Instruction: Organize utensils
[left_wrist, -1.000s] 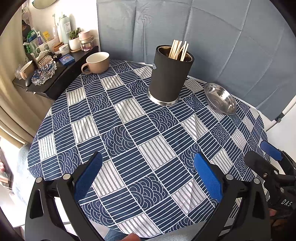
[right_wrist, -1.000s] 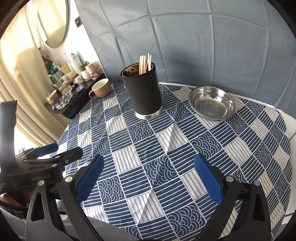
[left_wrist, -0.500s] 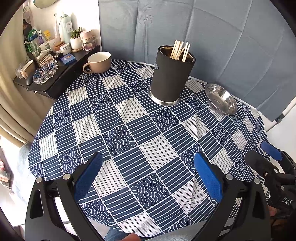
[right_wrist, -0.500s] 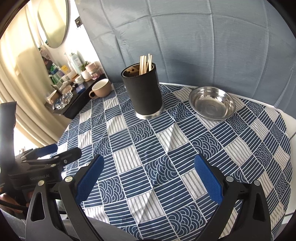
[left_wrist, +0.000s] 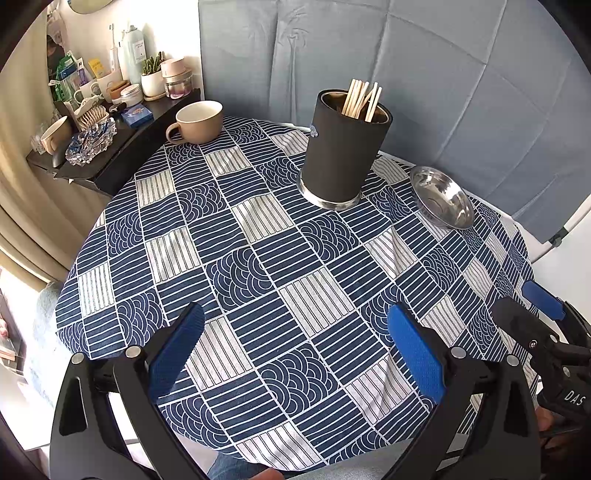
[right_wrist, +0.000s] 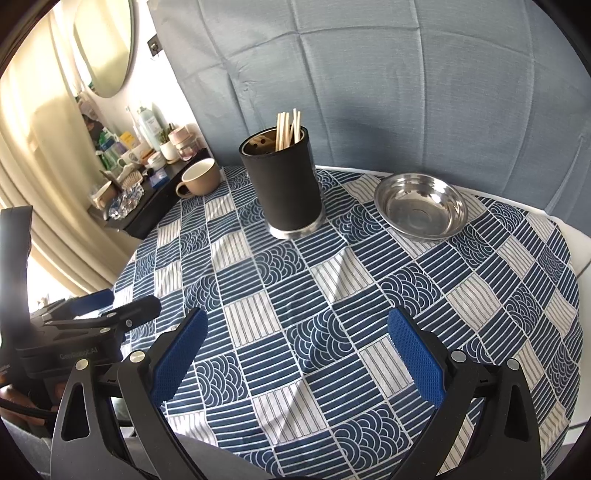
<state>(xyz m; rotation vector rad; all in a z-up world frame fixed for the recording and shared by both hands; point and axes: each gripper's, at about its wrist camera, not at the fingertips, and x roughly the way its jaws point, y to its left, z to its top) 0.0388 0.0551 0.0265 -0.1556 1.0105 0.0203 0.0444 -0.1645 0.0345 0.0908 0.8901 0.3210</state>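
Observation:
A black cylindrical holder (left_wrist: 341, 151) (right_wrist: 284, 184) stands upright at the far side of the round table, with several wooden chopsticks (left_wrist: 360, 99) (right_wrist: 288, 129) in it. An empty steel dish (left_wrist: 443, 195) (right_wrist: 421, 205) lies to its right. My left gripper (left_wrist: 295, 347) is open and empty over the table's near edge. My right gripper (right_wrist: 295, 347) is open and empty over the near edge too. Each gripper also shows in the other's view: the right gripper (left_wrist: 532, 306) at the right edge, the left gripper (right_wrist: 122, 306) at the left edge.
The table carries a blue and white patterned cloth (left_wrist: 280, 258) (right_wrist: 351, 295). A beige mug (left_wrist: 197, 122) (right_wrist: 199, 177) sits at the far left rim. A dark side shelf (left_wrist: 99, 125) with jars and bottles stands left of the table. A grey-blue backdrop (right_wrist: 369, 74) hangs behind.
The left wrist view has shifted slightly, so the holder, mug and dish sit a little further right and down. The right gripper has hardly moved. Both grippers stay open.

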